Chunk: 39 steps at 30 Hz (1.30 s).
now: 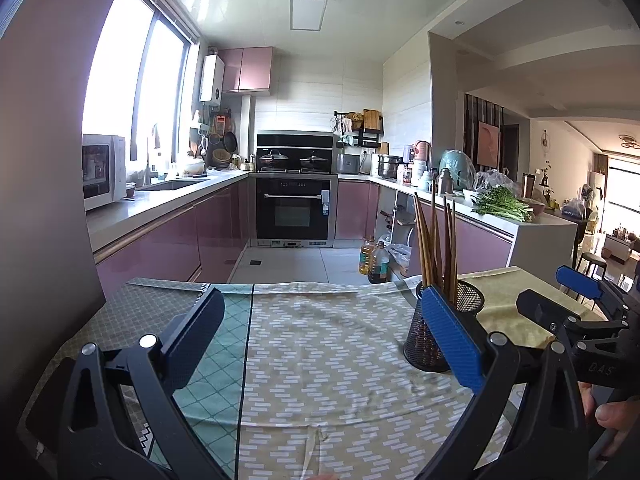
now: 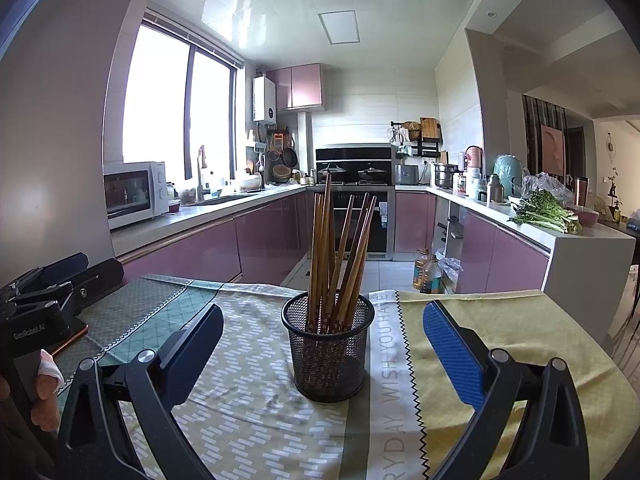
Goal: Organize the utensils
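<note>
Right wrist view: the right gripper (image 2: 323,334) is sitting low in the frame with its jaws spread wide and nothing between the pads; the blue pad is standing at lower right, the dark one at lower left; centred in the gap, a little beyond the fingertips and touching neither, a black mesh cup (image 2: 326,354) is standing upright on the patterned tablecloth (image 2: 248,408); a bundle of brown chopsticks (image 2: 340,256) is leaning inside it, tips fanning upward toward the middle of the frame; at the left edge the left gripper (image 2: 60,276) is showing, with a bandaged finger (image 2: 48,368) of the holding hand below it; behind the table, pink cabinets are running along both sides, a white microwave (image 2: 136,192) is sitting at centre left, and green vegetables (image 2: 546,212) are lying on the counter at centre right.

Left wrist view: the left gripper (image 1: 324,326) is likewise holding its jaws far apart and empty over the cloth; the mesh cup (image 1: 436,328) is appearing at lower right, partly hidden behind the blue pad, with the chopsticks (image 1: 436,240) rising above it; the right gripper (image 1: 560,292) is poking in from the right edge; two oil bottles (image 1: 374,260) are standing on the floor past the table's far edge.
</note>
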Each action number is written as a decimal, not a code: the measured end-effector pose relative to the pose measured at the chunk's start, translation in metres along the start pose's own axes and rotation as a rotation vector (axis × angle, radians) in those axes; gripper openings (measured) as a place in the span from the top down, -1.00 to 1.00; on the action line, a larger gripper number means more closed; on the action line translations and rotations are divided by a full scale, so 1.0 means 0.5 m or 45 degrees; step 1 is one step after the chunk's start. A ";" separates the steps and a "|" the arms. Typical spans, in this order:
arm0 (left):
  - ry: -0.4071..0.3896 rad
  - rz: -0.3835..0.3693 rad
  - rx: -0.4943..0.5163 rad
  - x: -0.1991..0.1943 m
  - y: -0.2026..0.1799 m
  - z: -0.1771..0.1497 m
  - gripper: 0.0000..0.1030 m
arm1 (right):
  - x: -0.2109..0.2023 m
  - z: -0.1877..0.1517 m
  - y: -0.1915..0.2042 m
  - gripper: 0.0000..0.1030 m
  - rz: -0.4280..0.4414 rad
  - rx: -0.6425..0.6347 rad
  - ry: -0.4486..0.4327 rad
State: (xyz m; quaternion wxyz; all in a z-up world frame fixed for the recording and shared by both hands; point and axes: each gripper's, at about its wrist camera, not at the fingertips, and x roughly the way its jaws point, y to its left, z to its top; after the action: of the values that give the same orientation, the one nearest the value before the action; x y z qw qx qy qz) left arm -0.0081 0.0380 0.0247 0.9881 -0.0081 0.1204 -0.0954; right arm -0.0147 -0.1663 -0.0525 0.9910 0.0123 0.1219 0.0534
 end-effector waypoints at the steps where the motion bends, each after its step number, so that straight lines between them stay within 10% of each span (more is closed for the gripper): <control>1: -0.001 -0.001 0.000 -0.001 -0.001 0.000 -0.89 | -0.001 0.000 0.001 -0.88 0.001 -0.002 -0.001; 39: -0.009 -0.001 0.006 -0.007 -0.006 0.001 -0.89 | -0.009 -0.001 0.007 -0.88 0.010 0.004 -0.017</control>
State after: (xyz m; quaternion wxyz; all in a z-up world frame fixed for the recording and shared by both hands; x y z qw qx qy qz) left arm -0.0119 0.0358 0.0259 0.9885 -0.0063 0.1168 -0.0959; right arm -0.0198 -0.1632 -0.0519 0.9916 0.0149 0.1154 0.0572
